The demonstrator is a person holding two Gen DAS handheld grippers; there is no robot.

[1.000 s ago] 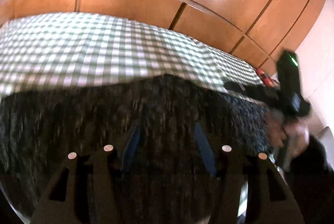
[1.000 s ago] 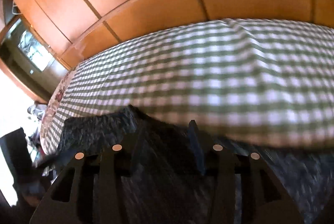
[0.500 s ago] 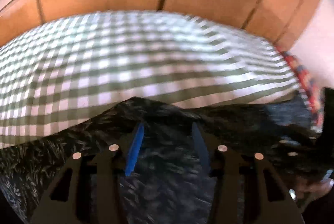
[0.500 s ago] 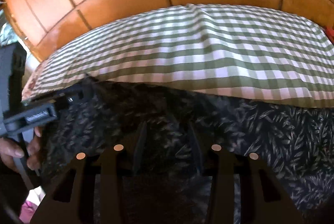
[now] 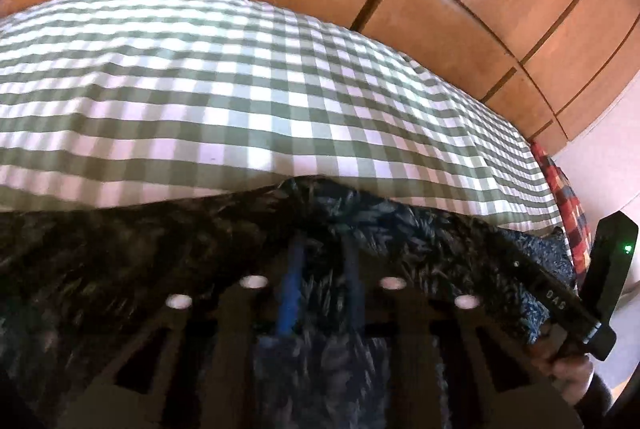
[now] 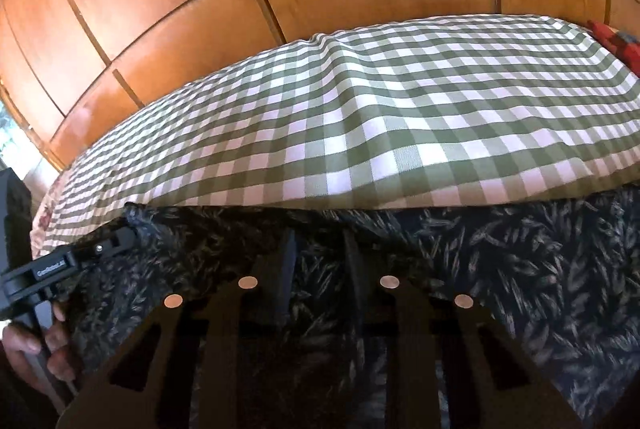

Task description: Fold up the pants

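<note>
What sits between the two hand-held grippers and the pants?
Nothing visible. The pants already lie between the fingers of the closing left hand-held gripper, and likewise the right hand-held gripper, on the checked bedsheet.

The dark pants point(image 5: 120, 261) run off both side edges, blurred in the left wrist view.

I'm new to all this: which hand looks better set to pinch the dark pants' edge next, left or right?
Hard to separate, slightly the right. The right gripper straddles the pants right at their far edge, in sharp view, jaws closing on cloth. The left gripper also closes on cloth, but that view is blurred.
</note>
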